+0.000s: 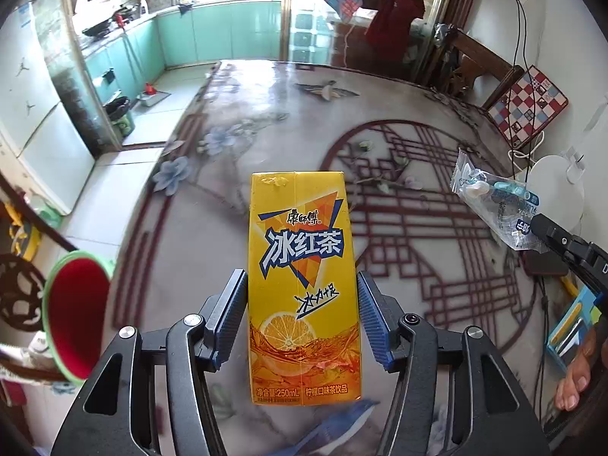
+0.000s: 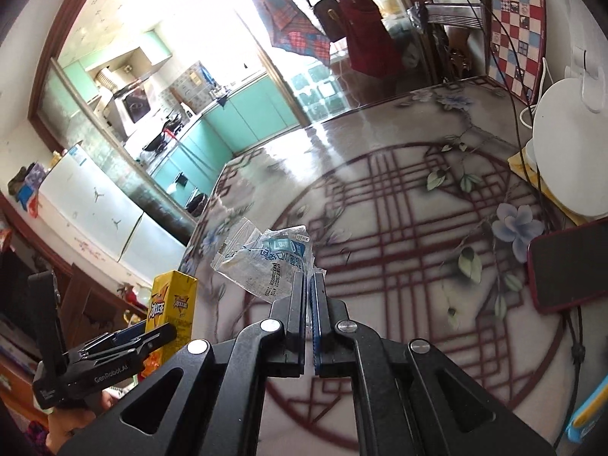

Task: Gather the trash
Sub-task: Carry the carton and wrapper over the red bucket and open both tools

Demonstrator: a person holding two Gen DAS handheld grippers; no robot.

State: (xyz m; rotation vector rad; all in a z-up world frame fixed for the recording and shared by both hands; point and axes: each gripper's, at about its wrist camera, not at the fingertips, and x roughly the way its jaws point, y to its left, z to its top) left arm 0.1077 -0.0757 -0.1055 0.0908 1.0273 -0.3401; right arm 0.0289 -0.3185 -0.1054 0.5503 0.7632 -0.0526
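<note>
Left gripper (image 1: pixel 302 304) first: in the left wrist view it's clenched on the yellow iced tea carton (image 1: pixel 302 285), blue pads pressed on both side walls about mid-height, carton upright and lifted off the patterned table (image 1: pixel 266 114). Off to the left and lower down I can see a red bin with a green rim (image 1: pixel 76 315), mouth tilted toward me, which I'm guessing is where the trash goes. Over on the right edge the other gripper shows up holding a clear plastic wrapper (image 1: pixel 494 205). If I'm doing this bit properly, I'd swing the carton over so it sits well inside that rim before letting go, because it's tall and could catch the edge and tip out onto the floor. Switching to the right wrist view: the right gripper (image 2: pixel 308 285) is squeezed nearly flat on the same crumpled wrapper, pinching just one corner, with the rest flopping forward above the table. That grip looks thin to me, so I'd keep the motion slow and not jerk it. The carton is visible down on the left with the left gripper around it. There's also a red phone (image 2: pixel 566 266) and a white round appliance (image 2: pixel 562 144) on the right side of the table, not trash, so I'd steer clear.
</note>
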